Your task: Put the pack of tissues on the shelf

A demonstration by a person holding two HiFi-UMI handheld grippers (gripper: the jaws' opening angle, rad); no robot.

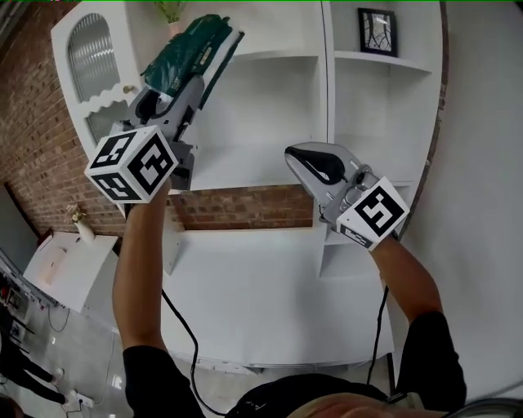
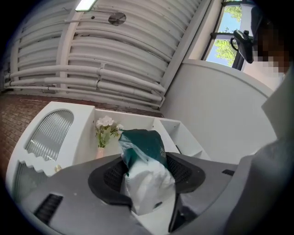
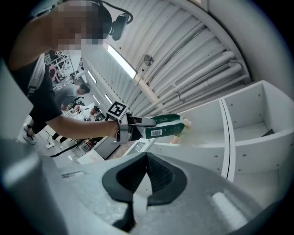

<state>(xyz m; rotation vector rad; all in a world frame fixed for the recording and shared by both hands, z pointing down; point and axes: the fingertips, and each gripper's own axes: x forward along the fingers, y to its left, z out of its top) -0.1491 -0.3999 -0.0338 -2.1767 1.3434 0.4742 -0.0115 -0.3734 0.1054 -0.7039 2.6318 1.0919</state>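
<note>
The pack of tissues is dark green with a white end, and my left gripper is shut on it. It is held high, in front of the top left part of the white shelf unit. In the left gripper view the pack sticks up from between the black pads, its white end nearest the camera. My right gripper hangs lower, before the middle shelf, shut and empty. The right gripper view shows its pads together, and beyond them the left gripper with the pack reaching toward the shelf.
A small vase of flowers stands on the top shelf just behind the pack. A framed picture sits in the upper right compartment. An arched glass cabinet door is at the left, a white counter below, and a brick wall beside.
</note>
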